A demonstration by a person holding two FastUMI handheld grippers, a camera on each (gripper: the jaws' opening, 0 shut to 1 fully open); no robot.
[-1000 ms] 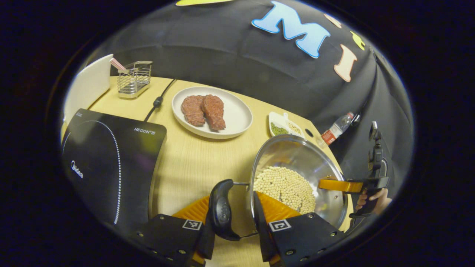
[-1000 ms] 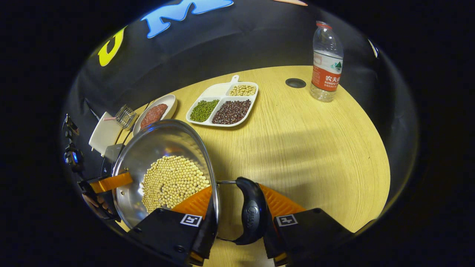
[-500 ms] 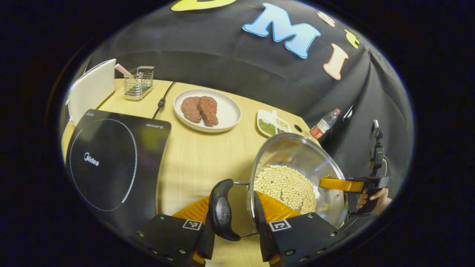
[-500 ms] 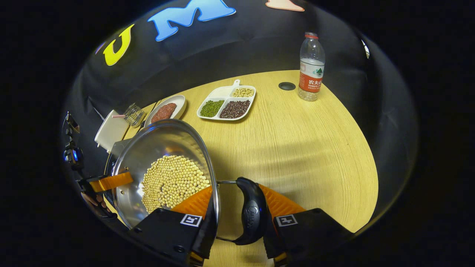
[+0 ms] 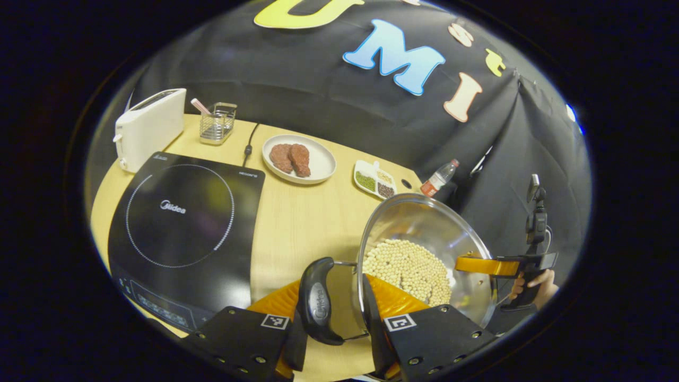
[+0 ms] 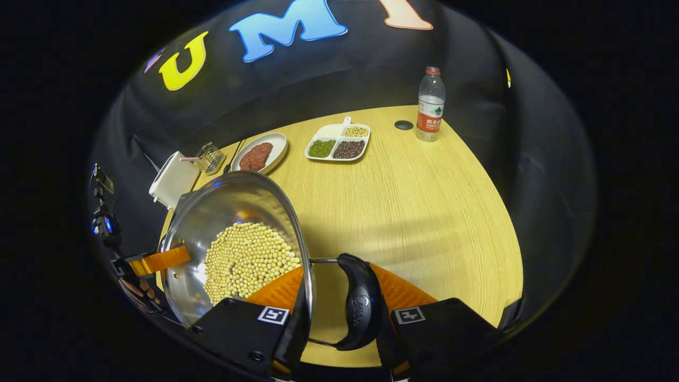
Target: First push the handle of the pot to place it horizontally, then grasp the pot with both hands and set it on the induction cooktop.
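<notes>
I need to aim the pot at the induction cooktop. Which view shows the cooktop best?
The left gripper view: the induction cooktop lies in full sight there, its ring marking and control strip facing the camera, left of the pot. In the right gripper view the pot hides it.

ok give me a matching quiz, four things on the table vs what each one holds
Things:
1. pot
2. round plate
3. divided tray
4. wire basket

Holds:
a. two slabs of meat
b. green, dark and pale beans in separate sections
c. a heap of pale beans
d. a pink-striped stick

Pairs: 1-c, 2-a, 3-b, 4-d
</notes>
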